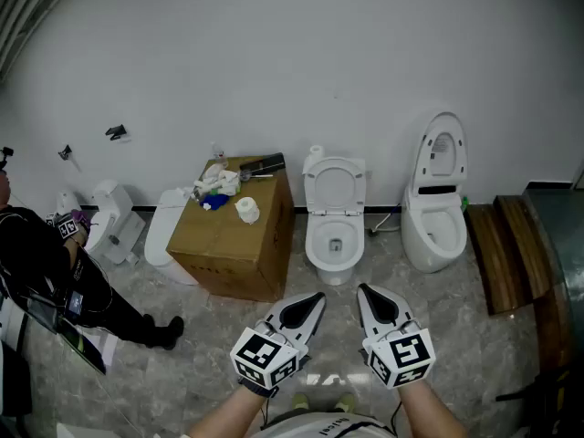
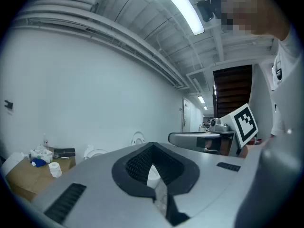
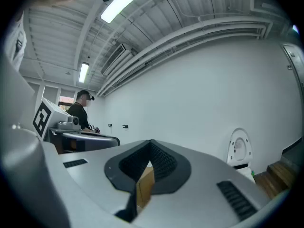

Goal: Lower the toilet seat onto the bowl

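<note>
- Toilet seat (image 1: 334, 186) stands upright over its bowl (image 1: 334, 243), at the floor's far edge by the wall.
- Left gripper (image 1: 316, 298): jaws closed together, holding nothing.
- Right gripper (image 1: 363, 290): likewise closed and empty.

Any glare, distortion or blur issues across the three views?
Head view: even, soft lighting, white toilet with raised seat sharp, no glare. Left gripper view: heavy fisheye bending, dark vignetted corners, ceiling strip light blown out. Right gripper view: same fisheye and vignette, ceiling strip light clipped to white.
</note>
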{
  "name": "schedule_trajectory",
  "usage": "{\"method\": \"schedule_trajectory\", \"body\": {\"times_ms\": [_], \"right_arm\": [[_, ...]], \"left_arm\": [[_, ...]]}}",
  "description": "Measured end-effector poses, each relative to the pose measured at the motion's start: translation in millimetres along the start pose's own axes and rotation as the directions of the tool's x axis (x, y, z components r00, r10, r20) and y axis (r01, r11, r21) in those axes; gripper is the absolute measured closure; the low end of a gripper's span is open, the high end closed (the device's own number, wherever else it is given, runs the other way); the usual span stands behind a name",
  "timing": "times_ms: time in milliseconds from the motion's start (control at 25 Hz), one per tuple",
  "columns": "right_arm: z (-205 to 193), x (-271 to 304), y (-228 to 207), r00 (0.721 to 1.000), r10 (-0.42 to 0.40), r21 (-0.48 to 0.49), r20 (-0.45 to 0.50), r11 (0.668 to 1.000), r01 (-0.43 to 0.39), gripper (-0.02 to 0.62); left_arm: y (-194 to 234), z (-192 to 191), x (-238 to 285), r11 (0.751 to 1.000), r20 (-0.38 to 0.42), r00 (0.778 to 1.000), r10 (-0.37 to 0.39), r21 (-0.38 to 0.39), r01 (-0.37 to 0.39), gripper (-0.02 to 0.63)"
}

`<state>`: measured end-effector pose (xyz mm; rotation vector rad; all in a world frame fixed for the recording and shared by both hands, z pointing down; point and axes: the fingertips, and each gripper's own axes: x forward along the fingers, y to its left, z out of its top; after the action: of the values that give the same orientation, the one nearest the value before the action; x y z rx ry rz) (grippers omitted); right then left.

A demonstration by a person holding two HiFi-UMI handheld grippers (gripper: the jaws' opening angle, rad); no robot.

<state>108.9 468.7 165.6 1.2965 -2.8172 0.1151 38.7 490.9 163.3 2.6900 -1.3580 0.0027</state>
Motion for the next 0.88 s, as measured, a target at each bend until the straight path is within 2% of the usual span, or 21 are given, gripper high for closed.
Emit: {"method": "schedule_trajectory", "body": {"times_ms": [320, 600, 880], "right_arm": [[3, -8, -9, 1.0, 0.012, -0.017, 0.008, 1.0, -0.012, 0.582], [6, -13, -12, 0.997, 0.058, 0.055, 0.045, 0.997, -0.061, 0.581], [3, -20, -33, 0.996, 0.052, 0.208, 0.066, 0.976, -0.065, 0.581]], "left_arm": [[-10, 3, 6, 1.0, 0.023, 1.0, 0.009, -0.012, -0.009, 0.597], [-4, 8, 6, 1.0, 0.034, 0.999, 0.027, 0.013, -0.027, 0.597], [8, 16, 14, 0.998, 0.037, 0.997, 0.066, 0.022, -0.067, 0.597]]}}
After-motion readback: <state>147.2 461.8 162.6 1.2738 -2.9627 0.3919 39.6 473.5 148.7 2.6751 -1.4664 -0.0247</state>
